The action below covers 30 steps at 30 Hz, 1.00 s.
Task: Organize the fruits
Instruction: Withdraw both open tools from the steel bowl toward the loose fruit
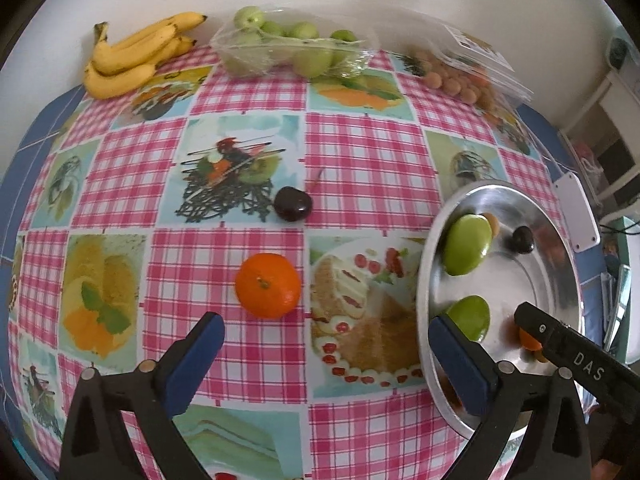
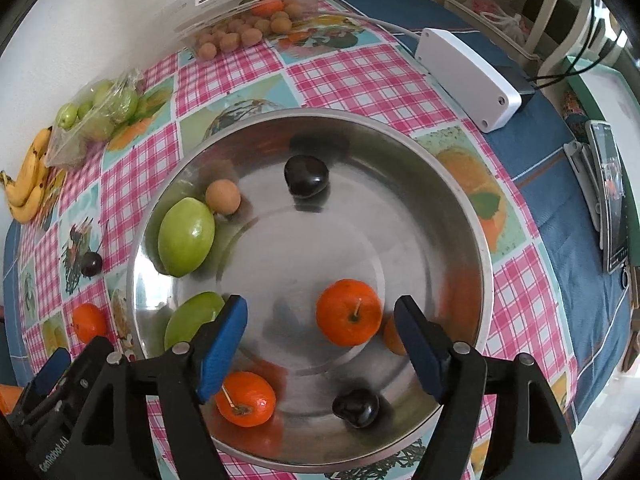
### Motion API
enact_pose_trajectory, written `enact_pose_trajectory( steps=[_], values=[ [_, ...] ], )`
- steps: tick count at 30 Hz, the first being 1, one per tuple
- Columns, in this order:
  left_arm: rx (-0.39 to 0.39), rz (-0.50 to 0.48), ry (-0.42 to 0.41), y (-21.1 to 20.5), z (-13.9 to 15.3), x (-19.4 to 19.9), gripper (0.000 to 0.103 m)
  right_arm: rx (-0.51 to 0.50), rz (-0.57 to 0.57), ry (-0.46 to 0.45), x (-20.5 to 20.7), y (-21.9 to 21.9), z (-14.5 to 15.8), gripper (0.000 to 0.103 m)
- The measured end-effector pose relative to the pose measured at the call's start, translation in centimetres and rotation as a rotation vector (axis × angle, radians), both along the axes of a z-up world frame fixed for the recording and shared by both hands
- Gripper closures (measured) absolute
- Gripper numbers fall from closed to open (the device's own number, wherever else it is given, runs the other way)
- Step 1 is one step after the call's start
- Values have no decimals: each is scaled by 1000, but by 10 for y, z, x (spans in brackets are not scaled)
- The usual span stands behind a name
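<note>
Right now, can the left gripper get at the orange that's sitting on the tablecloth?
Probably yes. The left gripper has its jaws wide open and empty, and the orange lies just ahead of them on the tablecloth. Nothing stands between; the metal bowl is off to the side.

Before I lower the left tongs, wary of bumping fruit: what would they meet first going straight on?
Probably bare tablecloth; the left tongs stand open, the mandarin just beyond, though depth is unclear.

light: bright, soft daylight | glare: steel bowl (image 2: 460, 184) | edges: fisheye-bent, dark corners | focus: slightly soft
</note>
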State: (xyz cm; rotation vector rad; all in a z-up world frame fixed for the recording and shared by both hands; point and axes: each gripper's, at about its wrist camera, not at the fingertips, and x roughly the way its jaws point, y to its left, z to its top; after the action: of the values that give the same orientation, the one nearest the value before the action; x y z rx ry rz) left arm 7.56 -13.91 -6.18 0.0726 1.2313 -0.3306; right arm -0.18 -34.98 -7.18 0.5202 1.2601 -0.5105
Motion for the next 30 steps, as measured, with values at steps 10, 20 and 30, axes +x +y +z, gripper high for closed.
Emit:
enact_pose_trajectory(
  steps=[10, 20, 30],
  values=[
    [6, 71, 11, 18, -2, 9, 0, -18, 62, -22, 8, 12, 3, 8],
    [-9, 122, 37, 35, -3, 17, 0, -44, 109, -38, 11, 26, 7, 2],
    [-67, 236, 69, 78, -2, 36, 0, -42, 168, -82, 24, 49, 18, 2]
  ],
)
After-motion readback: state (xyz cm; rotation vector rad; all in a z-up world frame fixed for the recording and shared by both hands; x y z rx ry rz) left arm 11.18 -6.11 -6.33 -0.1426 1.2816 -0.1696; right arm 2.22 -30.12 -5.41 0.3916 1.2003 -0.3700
